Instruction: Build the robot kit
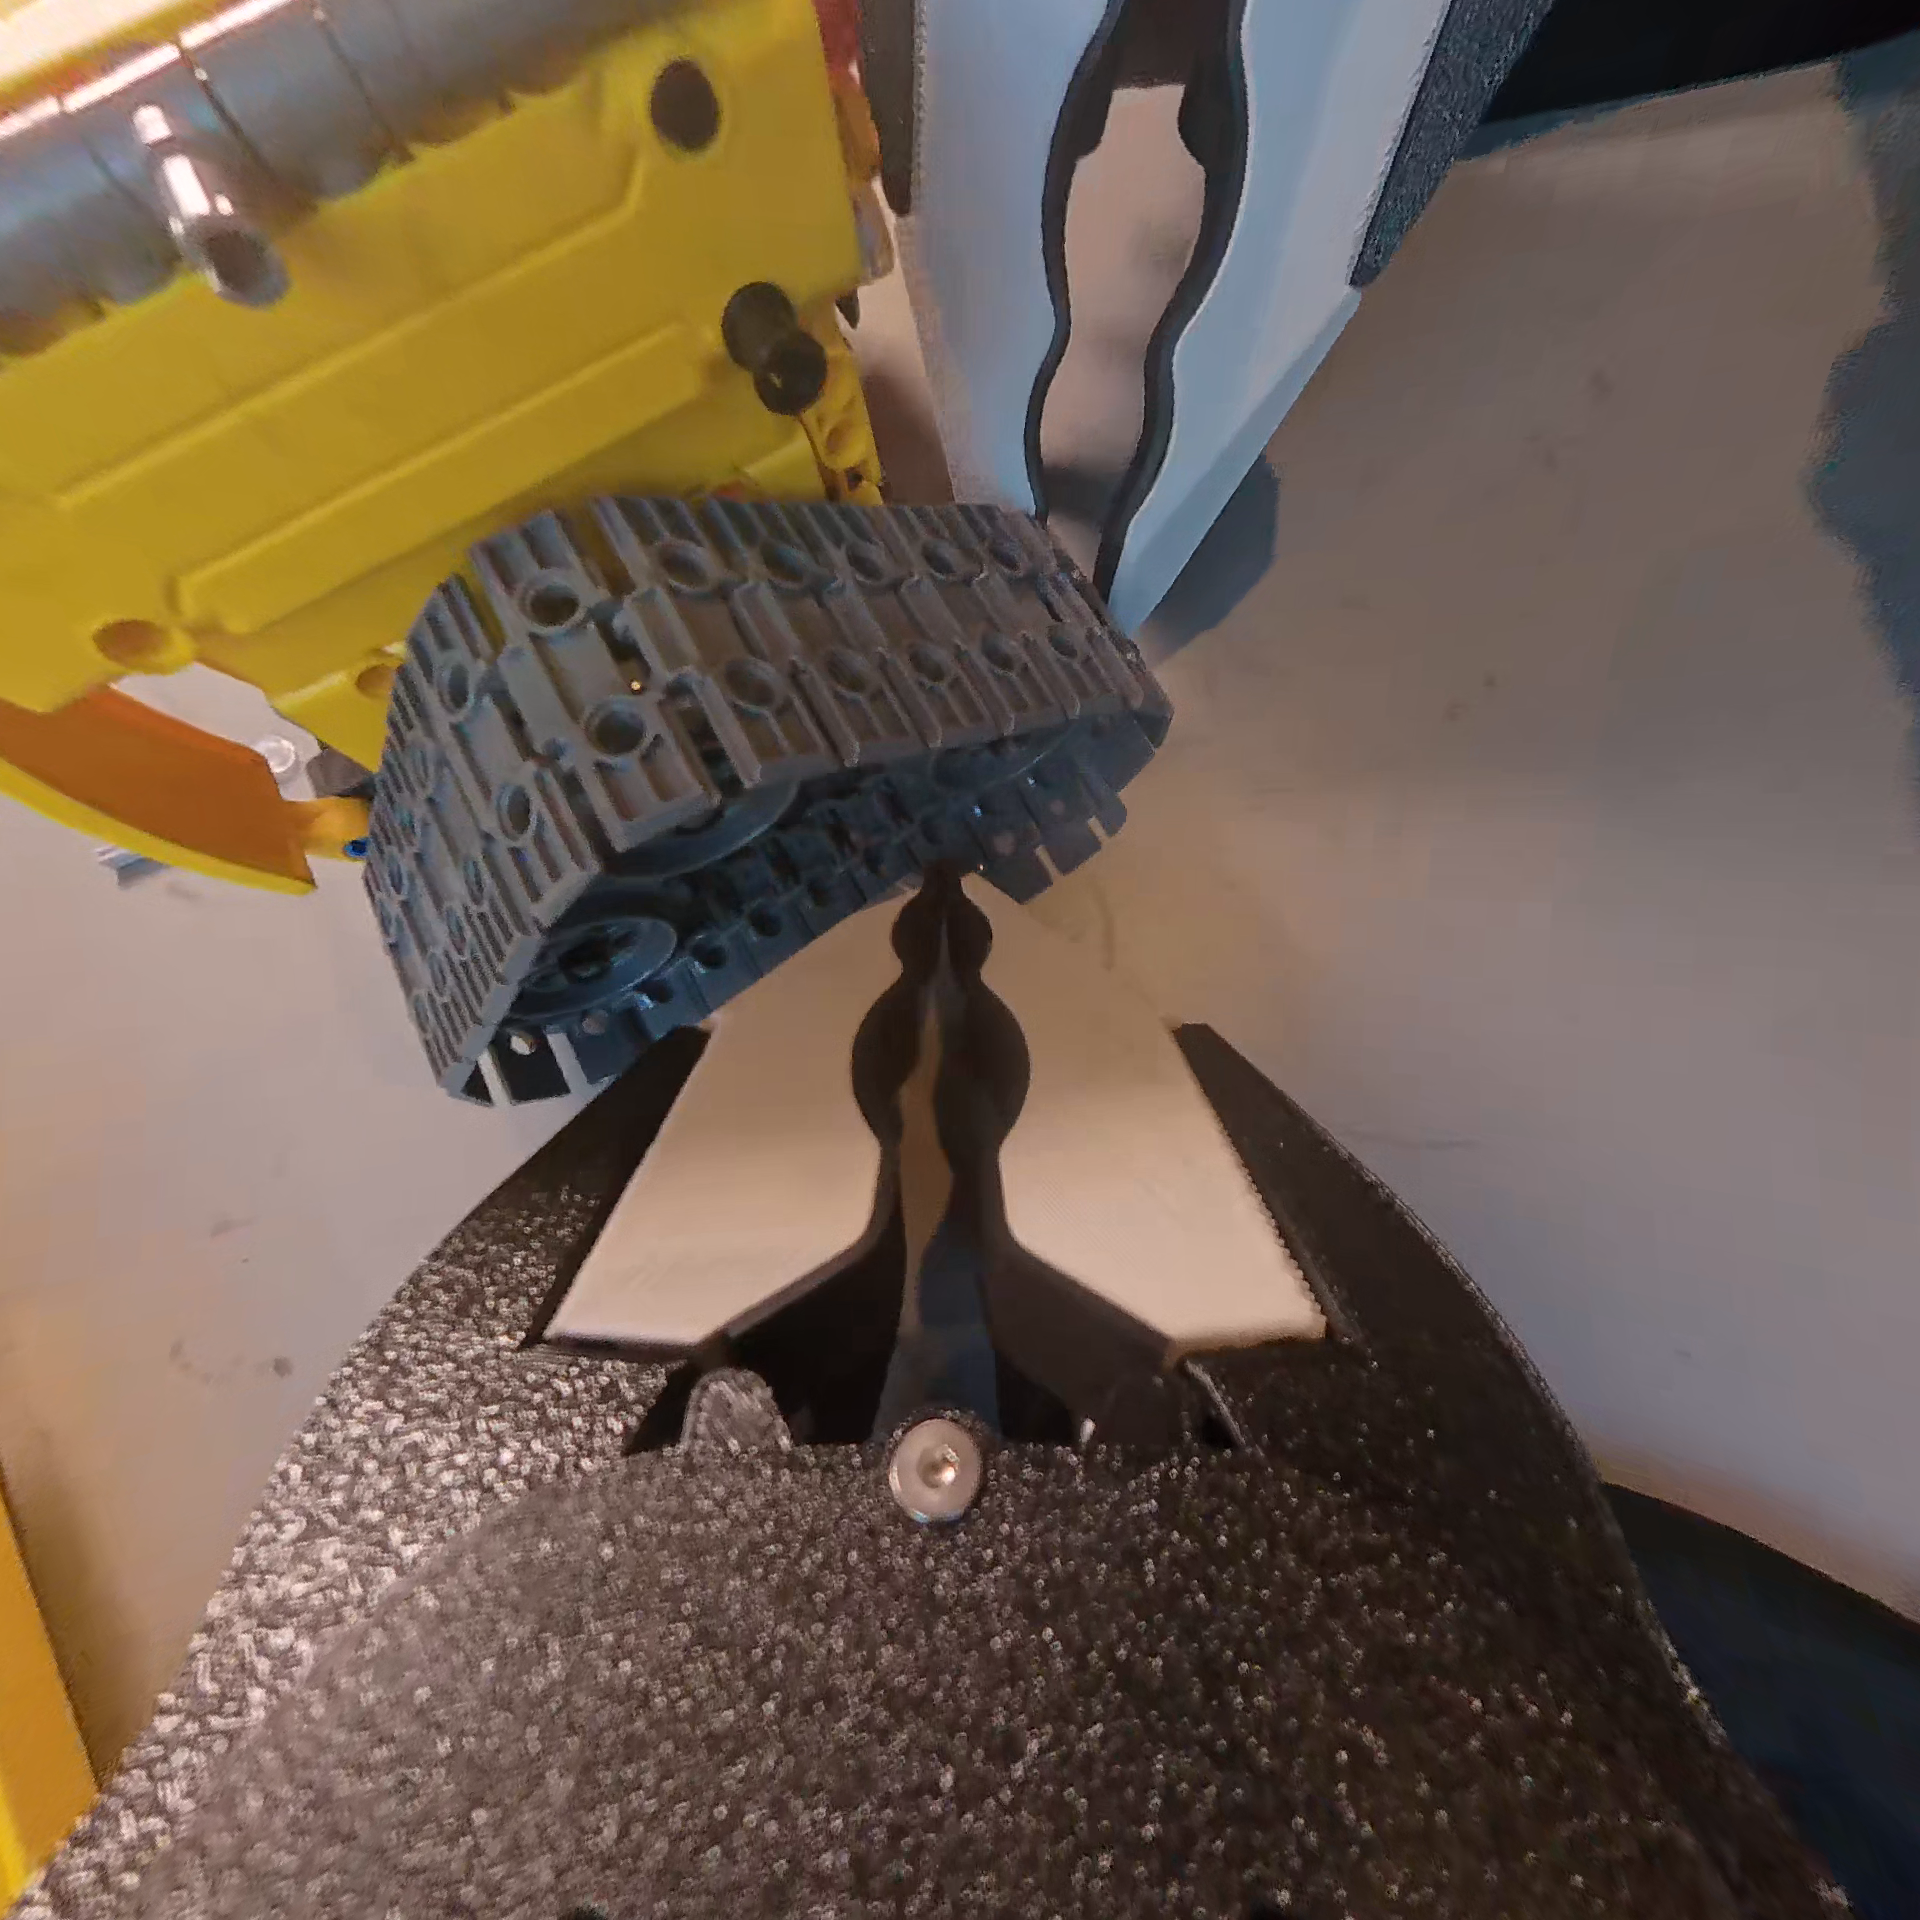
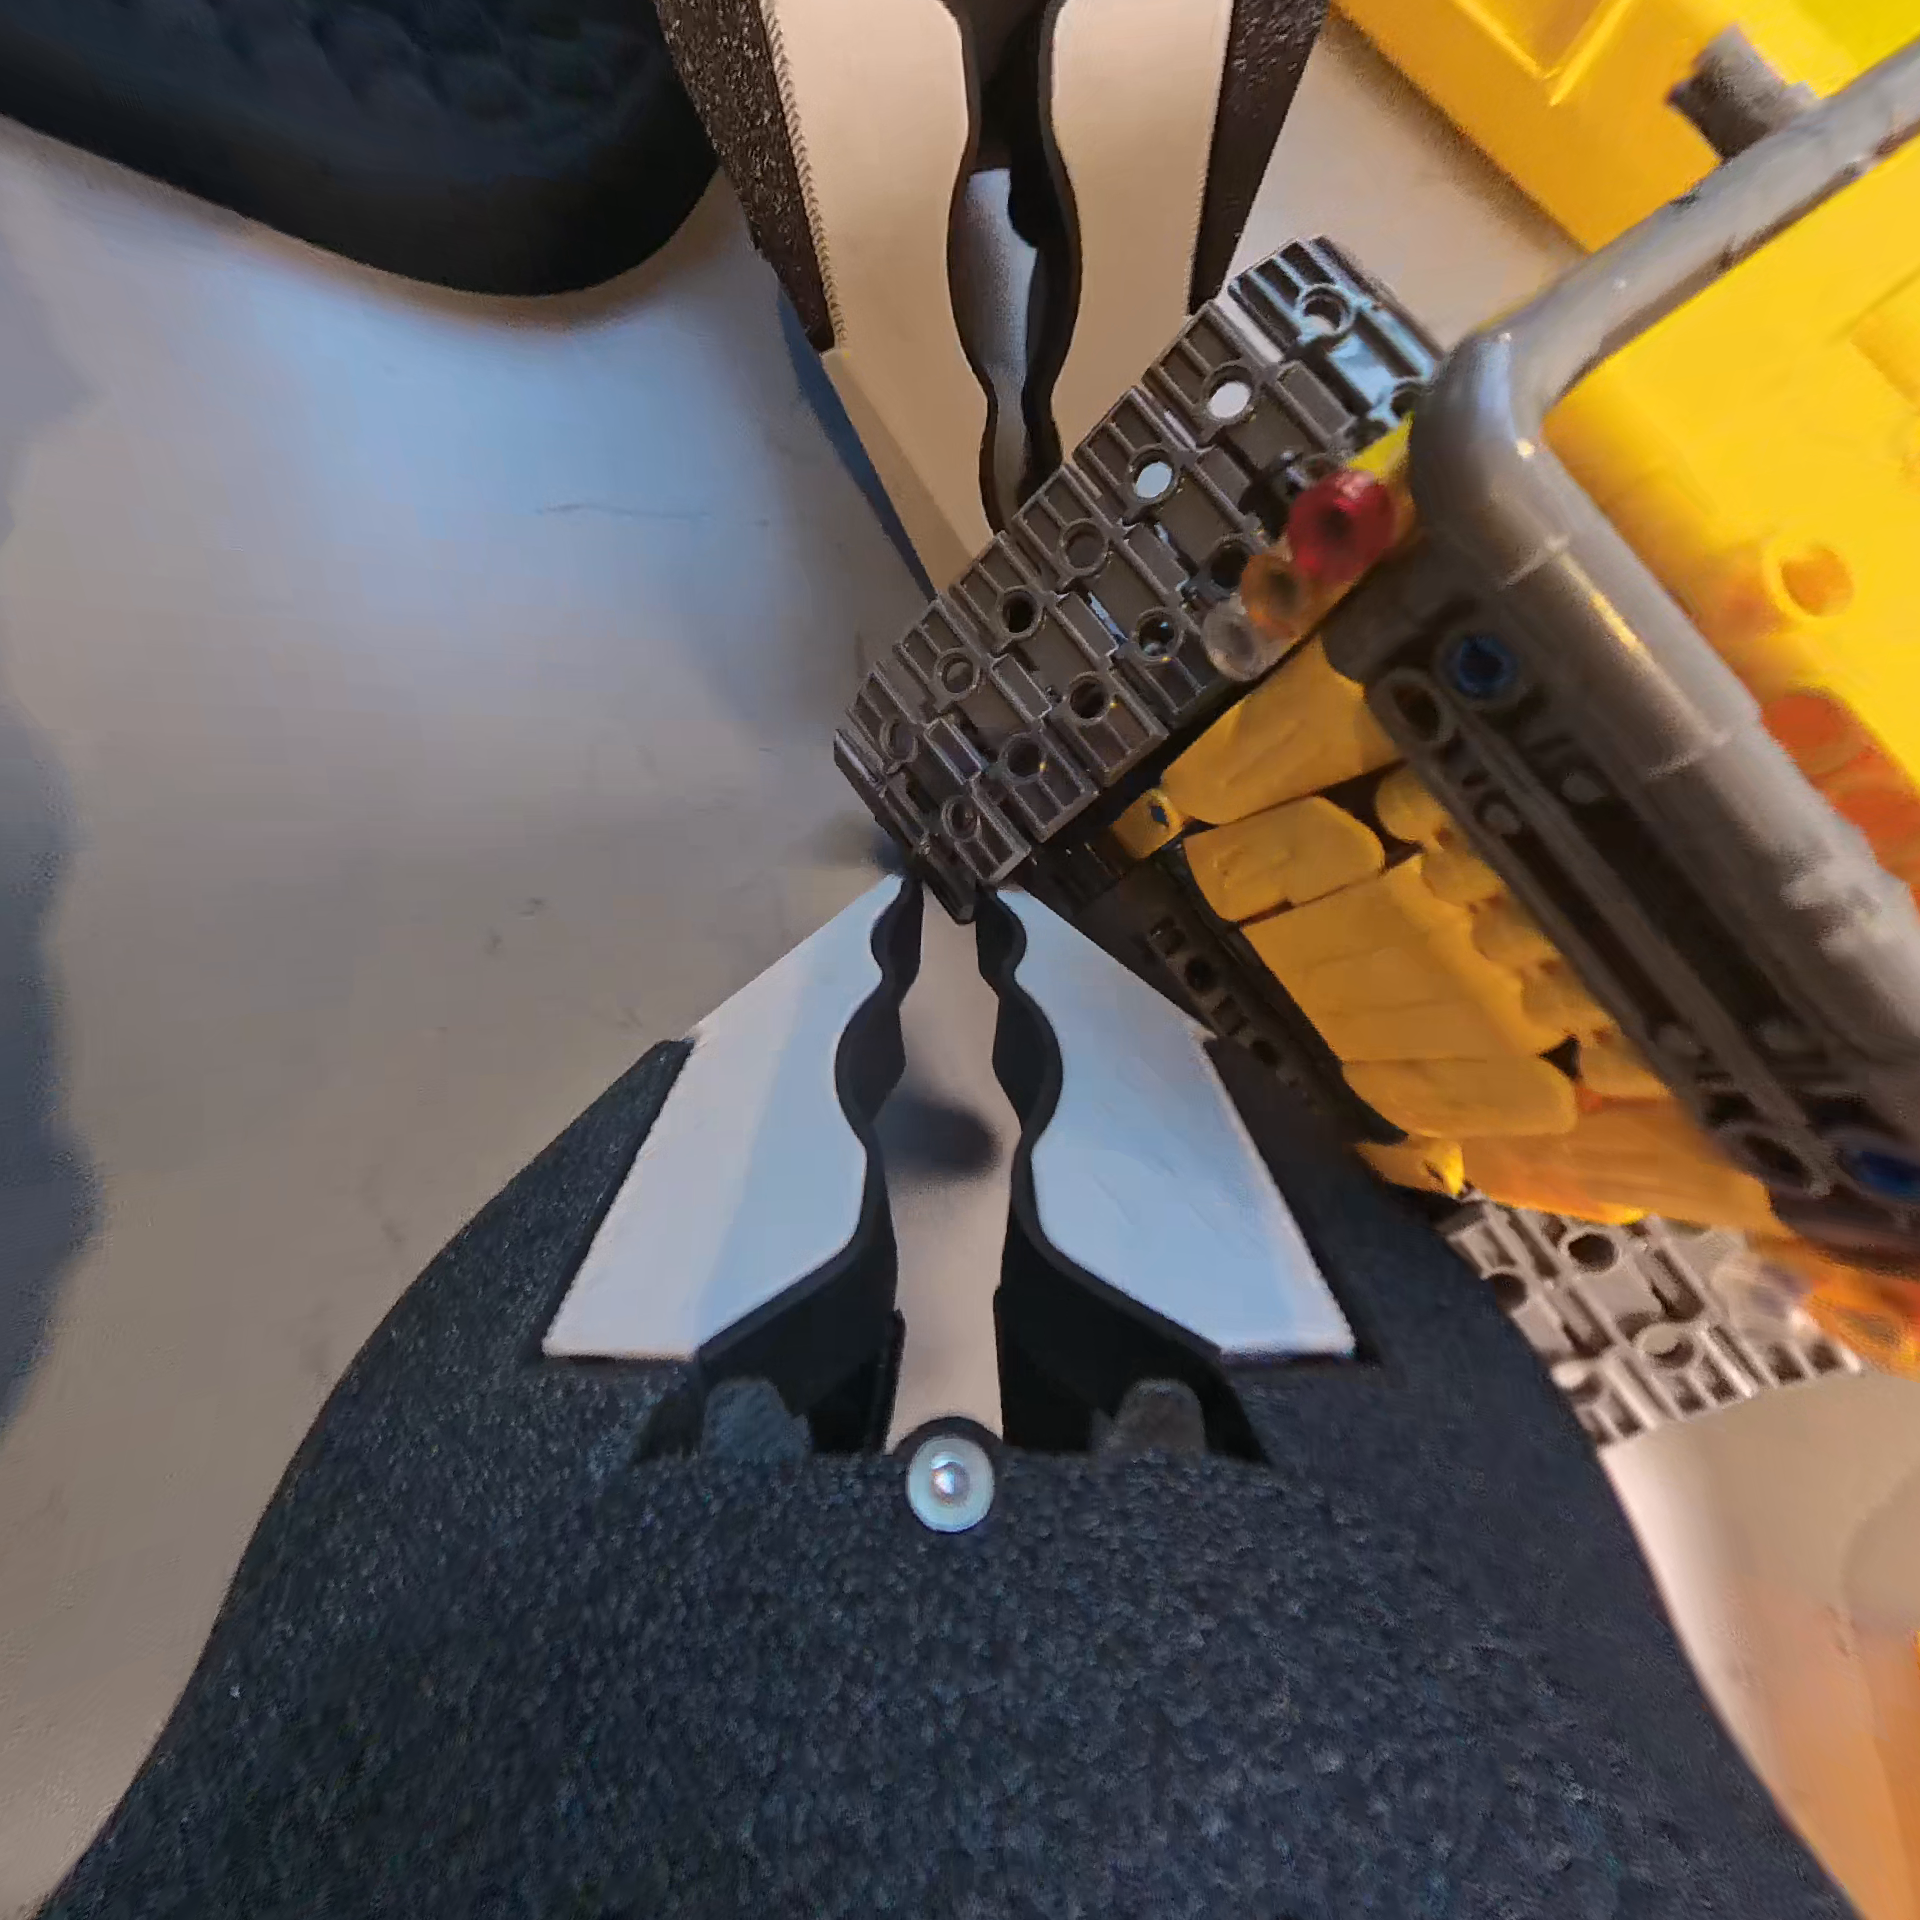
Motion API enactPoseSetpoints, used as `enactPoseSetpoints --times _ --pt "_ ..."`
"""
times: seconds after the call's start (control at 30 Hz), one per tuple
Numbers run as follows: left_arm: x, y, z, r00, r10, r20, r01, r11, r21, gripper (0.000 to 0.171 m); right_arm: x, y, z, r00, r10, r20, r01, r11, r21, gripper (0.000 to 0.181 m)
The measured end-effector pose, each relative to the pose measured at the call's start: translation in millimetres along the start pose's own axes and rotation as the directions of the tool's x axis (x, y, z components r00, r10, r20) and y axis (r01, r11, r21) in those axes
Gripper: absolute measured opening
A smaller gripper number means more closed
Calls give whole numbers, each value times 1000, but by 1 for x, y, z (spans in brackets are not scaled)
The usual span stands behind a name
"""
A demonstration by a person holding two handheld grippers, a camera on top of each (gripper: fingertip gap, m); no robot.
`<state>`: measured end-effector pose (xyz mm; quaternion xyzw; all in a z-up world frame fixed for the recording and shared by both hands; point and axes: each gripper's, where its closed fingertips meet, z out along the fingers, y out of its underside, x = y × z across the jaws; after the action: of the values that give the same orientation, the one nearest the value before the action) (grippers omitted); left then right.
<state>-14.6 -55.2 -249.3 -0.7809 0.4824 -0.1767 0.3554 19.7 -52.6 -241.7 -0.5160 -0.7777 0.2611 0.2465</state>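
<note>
A yellow brick-built tracked vehicle (image 1: 364, 395) is tilted up off the pale table (image 1: 1507, 987). Its grey link track (image 1: 779, 665) fills the middle of the left wrist view. My left gripper (image 1: 943, 888) is shut, its tips touching the track's lower edge; I cannot make out a link between the pads. It also shows at the top of the right wrist view (image 2: 1013, 457), behind the track (image 2: 1091, 623). My right gripper (image 2: 948, 904) is shut on the track's end link, which sits between its tips. It also shows in the left wrist view (image 1: 1101, 468), at the track's far end.
The vehicle's yellow body (image 2: 1714, 468) carries a grey bent bar (image 2: 1538, 343) and red, orange and clear studs (image 2: 1340, 530). Its second grey track (image 2: 1642, 1340) lies at the lower right. A dark soft object (image 2: 364, 135) lies at the far left of the table. Tip to tip, the grippers are about 4 cm apart. The dark soft object (image 2: 364, 135) sits 15 cm or so from the ends of my left fingers.
</note>
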Motion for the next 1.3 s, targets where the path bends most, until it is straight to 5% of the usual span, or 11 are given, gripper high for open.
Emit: enactPoseSetpoints --times 0.3,0.8,1.07,1.3 --pt "0 0 1 1000 17 -10 -17 1000 13 0 -2 4 1 979 117 169 -88 981 -173 7" --pt "17 -4 6 997 44 -71 -42 999 31 0 17 24 -3 999 13 -49 -31 912 -409 0" --pt "28 -10 10 996 43 -84 -40 999 31 0 16 26 -11 996 84 -26 -88 943 -322 2" --pt "30 -11 11 997 37 -63 -35 999 28 0 -6 16 -44 952 304 -36 -306 943 -133 37"
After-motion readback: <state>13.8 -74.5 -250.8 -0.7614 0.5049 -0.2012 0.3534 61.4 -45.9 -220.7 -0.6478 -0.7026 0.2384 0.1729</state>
